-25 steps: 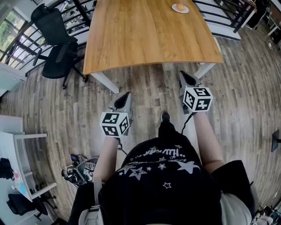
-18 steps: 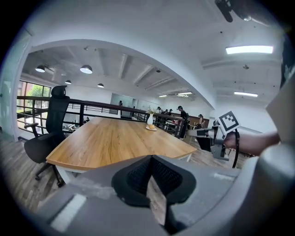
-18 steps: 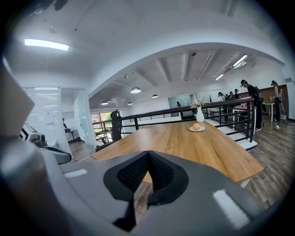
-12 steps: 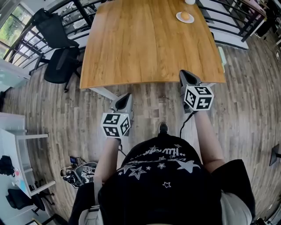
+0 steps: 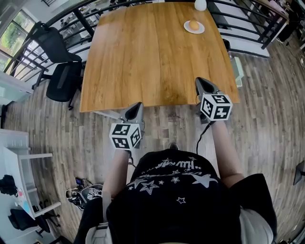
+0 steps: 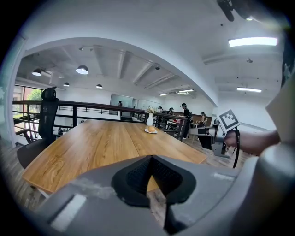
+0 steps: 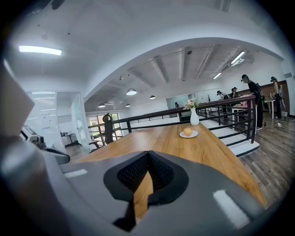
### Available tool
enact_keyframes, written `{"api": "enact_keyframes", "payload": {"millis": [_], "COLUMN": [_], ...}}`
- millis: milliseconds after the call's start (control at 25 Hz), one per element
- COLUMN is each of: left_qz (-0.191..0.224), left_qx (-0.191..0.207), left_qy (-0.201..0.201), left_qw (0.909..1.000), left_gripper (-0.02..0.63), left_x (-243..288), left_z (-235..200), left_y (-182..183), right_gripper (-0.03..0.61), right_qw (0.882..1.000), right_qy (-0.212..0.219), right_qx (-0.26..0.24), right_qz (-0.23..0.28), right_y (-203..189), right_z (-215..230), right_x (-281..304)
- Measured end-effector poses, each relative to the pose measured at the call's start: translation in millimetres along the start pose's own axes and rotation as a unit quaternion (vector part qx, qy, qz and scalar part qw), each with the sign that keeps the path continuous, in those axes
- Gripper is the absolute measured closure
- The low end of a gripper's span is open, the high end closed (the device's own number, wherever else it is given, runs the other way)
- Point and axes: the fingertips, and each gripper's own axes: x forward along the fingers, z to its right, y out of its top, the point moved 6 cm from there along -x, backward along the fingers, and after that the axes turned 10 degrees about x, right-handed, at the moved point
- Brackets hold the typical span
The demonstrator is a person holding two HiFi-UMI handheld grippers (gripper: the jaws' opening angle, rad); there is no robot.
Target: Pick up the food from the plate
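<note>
A round orange piece of food lies on a small white plate near the far right corner of the long wooden table. Both gripper views show the food far ahead on its plate. My left gripper hangs at the table's near edge, jaws shut and empty. My right gripper reaches just over the near right edge, also shut with nothing in it. In each gripper's own view the left gripper and right gripper tips meet.
A white vase with flowers stands just behind the plate. Black office chairs stand left of the table. A dark railing runs behind and right of it. A white desk is at the far left on the wood floor.
The person has stepped toward the table: it and the plate have slid nearer in the head view. Both grippers, still shut, have gone from over the floor to the table's near edge.
</note>
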Motion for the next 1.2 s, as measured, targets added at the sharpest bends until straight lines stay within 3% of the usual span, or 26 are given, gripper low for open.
{"api": "enact_keyframes", "payload": {"millis": [320,640,1200], "left_qz": [-0.007,0.0,0.03], "left_qx": [-0.001,-0.001,-0.009], "left_qy": [-0.006,-0.004,-0.039], "left_qw": [1.0,1.0,0.9987], "left_gripper": [0.612,0.612,0.612], "left_x": [32,60,181], "left_z": [8,-25,-106], "left_y": [16,25,98], "right_gripper": [0.578,0.578,0.578], "right_qw": [1.0,0.999,0.995], "right_qy": [-0.014,-0.033,-0.091], "right_qx": [0.022,0.02,0.026], "right_qz": [-0.002,-0.003,0.034], "right_y": [11,17,106], "right_z": [40,55,108], "right_x": [7,31,128]}}
